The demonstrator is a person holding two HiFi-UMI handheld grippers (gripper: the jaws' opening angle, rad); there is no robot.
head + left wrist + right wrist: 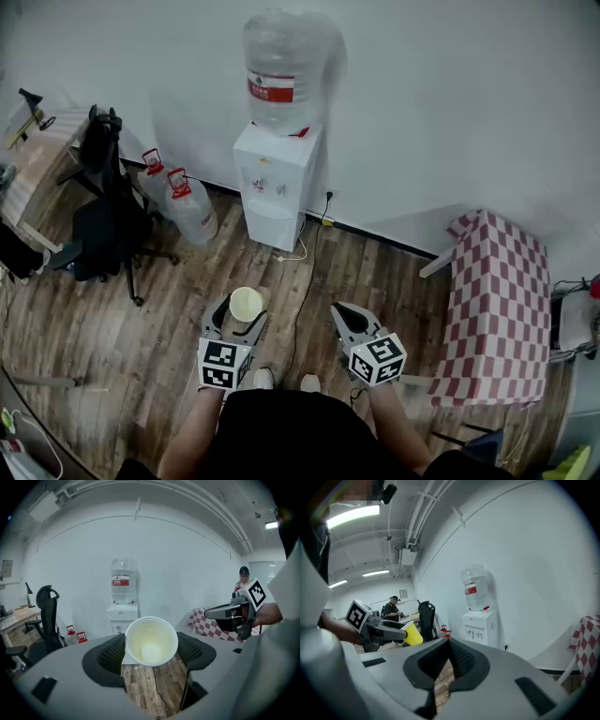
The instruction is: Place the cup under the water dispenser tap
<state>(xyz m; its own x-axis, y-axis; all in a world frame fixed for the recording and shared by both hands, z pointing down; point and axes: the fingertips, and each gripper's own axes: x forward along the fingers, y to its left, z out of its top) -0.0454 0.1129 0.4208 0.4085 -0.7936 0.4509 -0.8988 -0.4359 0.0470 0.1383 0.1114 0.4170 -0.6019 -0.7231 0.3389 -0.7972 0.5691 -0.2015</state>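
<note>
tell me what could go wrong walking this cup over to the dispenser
The cup sits pinched by its sides in the left gripper; it may slip or crush on the way. A cable lies between the person's shoes and the water dispenser, a likely trip hazard.

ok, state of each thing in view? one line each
cup: empty, clamped in the left gripper.
left gripper: shut on the cup.
right gripper: shut, empty.
water dispenser: bottle fitted on top, no cup placed at it.
</note>
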